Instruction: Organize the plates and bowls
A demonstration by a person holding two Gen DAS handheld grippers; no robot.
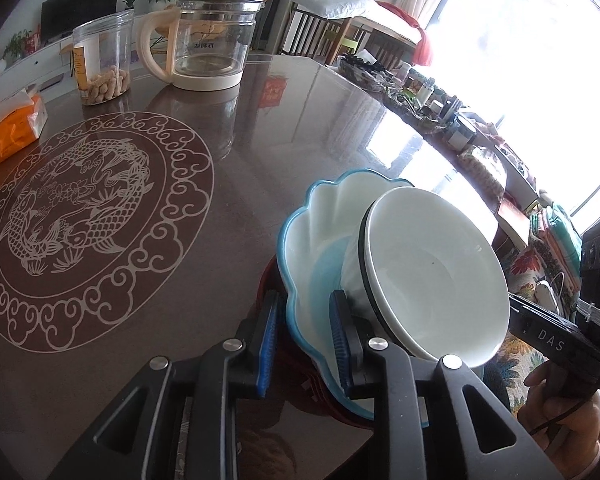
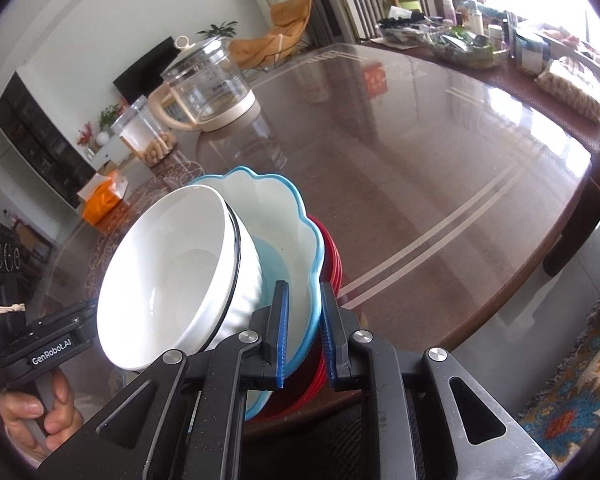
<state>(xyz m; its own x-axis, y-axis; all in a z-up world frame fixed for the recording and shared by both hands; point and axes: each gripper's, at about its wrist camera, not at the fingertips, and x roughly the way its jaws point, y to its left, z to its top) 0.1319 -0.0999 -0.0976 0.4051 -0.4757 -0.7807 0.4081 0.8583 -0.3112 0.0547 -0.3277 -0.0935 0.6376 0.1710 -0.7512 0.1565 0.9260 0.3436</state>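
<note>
A white bowl [image 1: 432,272] [image 2: 168,272] with a thin black rim line lies tilted inside a blue-edged scalloped bowl [image 1: 320,216] [image 2: 276,216]. That bowl rests on a stack of red plates [image 2: 332,256] near the table's front edge. My left gripper [image 1: 305,300] straddles the scalloped bowl's near rim, and its blue pads stand a little apart from the rim. My right gripper [image 2: 303,286] straddles the same bowl's rim on the opposite side, also with gaps showing. A person's hand [image 1: 556,420] [image 2: 40,412] holds each gripper's handle.
On the glossy brown table [image 1: 300,120] stand a glass kettle [image 1: 210,44], a clear jar of peanuts [image 1: 102,60] and an orange tissue pack [image 1: 12,128] at the far left. Jars and baskets [image 2: 468,44] crowd the far right edge. A patterned rug [image 2: 572,400] lies below.
</note>
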